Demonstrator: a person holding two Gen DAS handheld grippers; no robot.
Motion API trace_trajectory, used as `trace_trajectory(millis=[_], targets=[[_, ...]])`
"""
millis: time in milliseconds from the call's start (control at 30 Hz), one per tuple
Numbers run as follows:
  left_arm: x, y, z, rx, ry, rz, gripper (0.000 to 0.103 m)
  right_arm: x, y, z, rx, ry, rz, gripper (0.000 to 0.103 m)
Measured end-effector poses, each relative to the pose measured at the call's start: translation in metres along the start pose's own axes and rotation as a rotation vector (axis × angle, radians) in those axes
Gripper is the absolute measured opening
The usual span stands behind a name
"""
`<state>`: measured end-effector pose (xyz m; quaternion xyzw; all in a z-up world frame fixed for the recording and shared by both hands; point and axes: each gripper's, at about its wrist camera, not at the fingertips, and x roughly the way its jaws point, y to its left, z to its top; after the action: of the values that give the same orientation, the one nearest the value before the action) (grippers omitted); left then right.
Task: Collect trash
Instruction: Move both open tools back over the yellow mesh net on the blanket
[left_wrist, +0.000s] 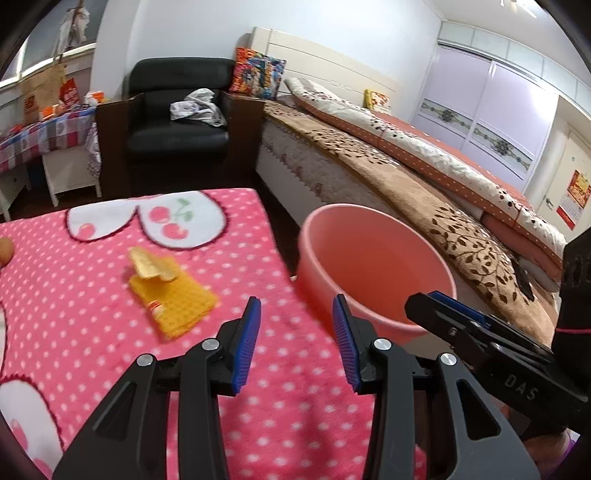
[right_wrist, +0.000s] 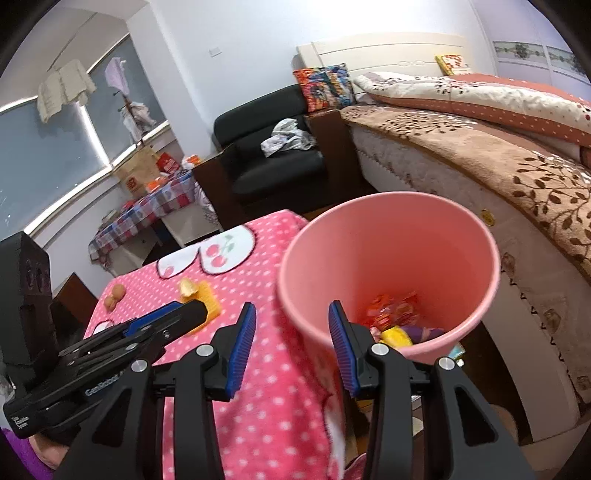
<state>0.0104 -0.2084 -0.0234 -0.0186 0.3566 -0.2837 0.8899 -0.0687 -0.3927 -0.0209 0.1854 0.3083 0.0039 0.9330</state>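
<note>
The right gripper (right_wrist: 291, 332) is held with its jaws apart, empty, over the near rim of a pink bin (right_wrist: 388, 258) in which wrappers (right_wrist: 395, 308) are seen. A yellow packet (right_wrist: 207, 299) is seen on the pink blanket (right_wrist: 258, 387), beside the left gripper (right_wrist: 192, 314).

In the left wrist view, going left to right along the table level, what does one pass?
Small round brownish item at the frame's left edge → yellow wrapper on the pink polka-dot blanket → pink bucket → right hand-held gripper, reaching over the bucket's rim.
</note>
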Motion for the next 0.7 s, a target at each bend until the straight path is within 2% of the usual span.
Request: trace_trajectory(millis=[267,700], targets=[[-0.011,0.024,-0.013,-0.053,0.0,0.05,0.04,0.007,0.032,-0.021,-0.053,0.037,0.027,0.041],[-0.021,0.054,-0.026,-0.096,-0.003,0.1,0.041,0.033,0.058,-0.033,-0.076,0.056,0.044,0.043]])
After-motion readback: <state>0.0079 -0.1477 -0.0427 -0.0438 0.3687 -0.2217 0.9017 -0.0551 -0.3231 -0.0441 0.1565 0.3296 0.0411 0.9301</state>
